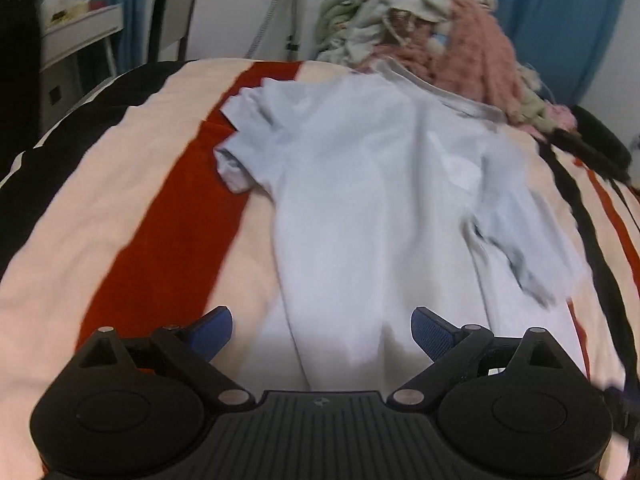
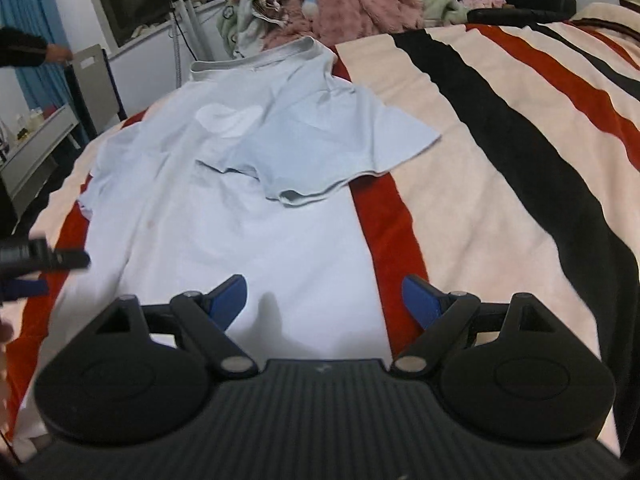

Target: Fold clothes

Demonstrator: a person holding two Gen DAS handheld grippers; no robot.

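A pale blue T-shirt [image 1: 360,184] lies spread on the striped bed, collar at the far end, hem toward me. It also shows in the right wrist view [image 2: 240,200], with its right sleeve [image 2: 332,152] folded partly over the body. My left gripper [image 1: 322,330] is open and empty, hovering over the shirt's near hem. My right gripper [image 2: 324,298] is open and empty above the hem's right part. The left gripper's fingers [image 2: 44,260] show at the left edge of the right wrist view.
The bed has a cream, red and black striped blanket [image 2: 500,168]. A heap of pink, green and white clothes [image 1: 432,32] lies beyond the collar. A white side table [image 1: 76,32] and blue curtains stand at the left.
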